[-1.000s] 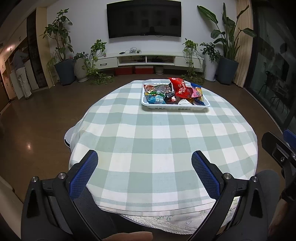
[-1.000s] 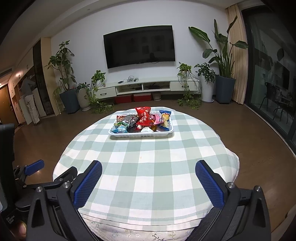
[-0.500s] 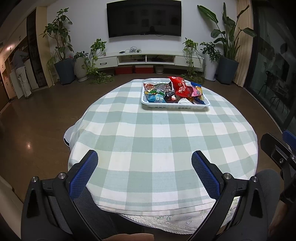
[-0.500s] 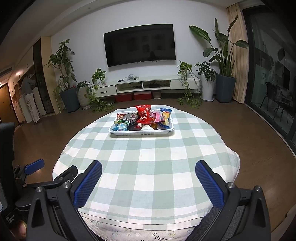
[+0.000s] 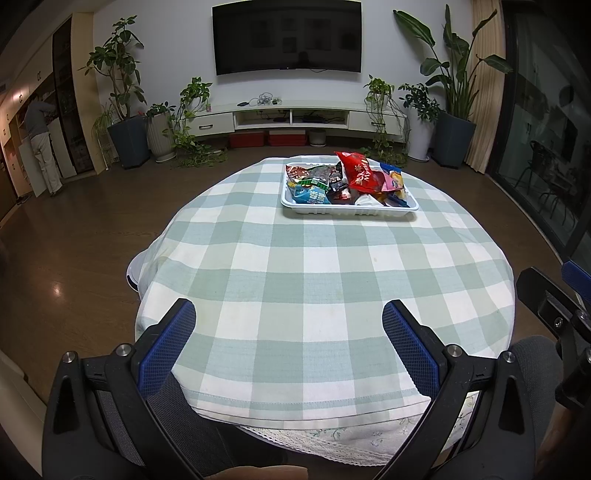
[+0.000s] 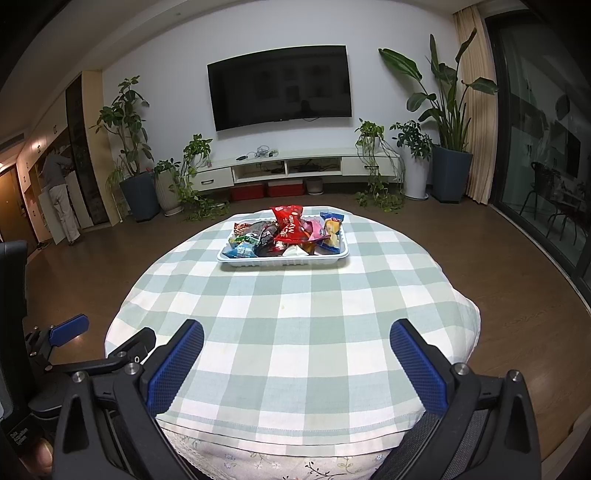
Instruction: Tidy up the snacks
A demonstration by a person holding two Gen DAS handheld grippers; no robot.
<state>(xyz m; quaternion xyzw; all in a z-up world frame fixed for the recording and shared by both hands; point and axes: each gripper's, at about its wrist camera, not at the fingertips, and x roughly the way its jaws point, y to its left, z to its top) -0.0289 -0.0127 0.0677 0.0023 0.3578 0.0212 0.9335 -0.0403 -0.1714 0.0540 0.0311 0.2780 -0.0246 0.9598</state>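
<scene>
Left wrist view. Left gripper found released, blue pads spread wide over the near edge of the round table, nothing between them. Table covered with a green-and-white checked cloth. White tray noted on the far side of the table, right of centre, well apart from the gripper. Snacks piled loosely in the tray; a red bag propped tilted above the rest, a blue packet at the near left corner. Part of the right gripper seen at the right edge, beside the table. Television mounted on the far wall, potted plants standing on either side of a low white cabinet. A person observed standing far left.

Right wrist view. Right gripper likewise released, pads wide apart above the near cloth, holding nothing. Tray seen at the far middle of the table, snacks heaped inside, red bag uppermost. Left gripper partly visible low at the left, off the table edge.
</scene>
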